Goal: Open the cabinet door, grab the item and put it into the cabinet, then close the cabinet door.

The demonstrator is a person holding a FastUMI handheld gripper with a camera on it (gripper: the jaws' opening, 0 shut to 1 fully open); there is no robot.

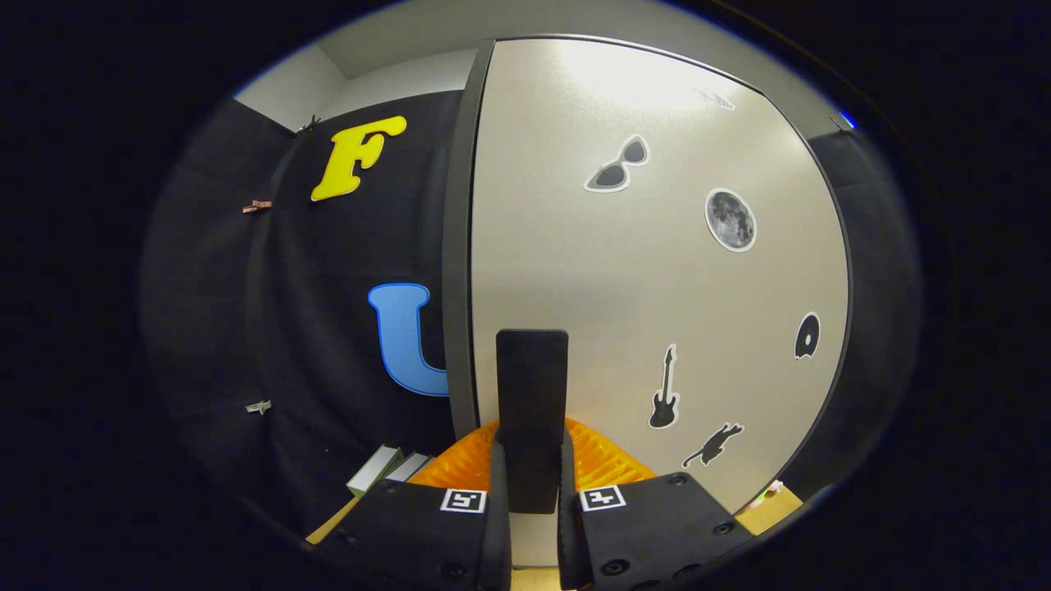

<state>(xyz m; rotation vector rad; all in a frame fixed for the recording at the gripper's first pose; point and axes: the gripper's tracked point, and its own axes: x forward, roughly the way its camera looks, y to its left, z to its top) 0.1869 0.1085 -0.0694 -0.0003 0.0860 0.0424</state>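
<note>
The cabinet door [657, 271] is a pale beige panel with a dark rim, carrying stickers of sunglasses, a moon, a guitar and a cat. A flat black handle [531, 386] sticks out from the door near its left edge. My gripper [532, 450] is right at the door, and the handle's lower part sits between the two fingers. Both fingers press against the handle's sides, so the gripper is shut on it. A dark vertical strip [458, 246] runs along the door's left edge. I cannot tell whether the door stands ajar.
Two small boxes [386, 468] lie on the wooden tabletop [332, 521] left of the fingers, by the black cloth wall. A small pink and green object [770, 490] rests on the tabletop below the door's right corner.
</note>
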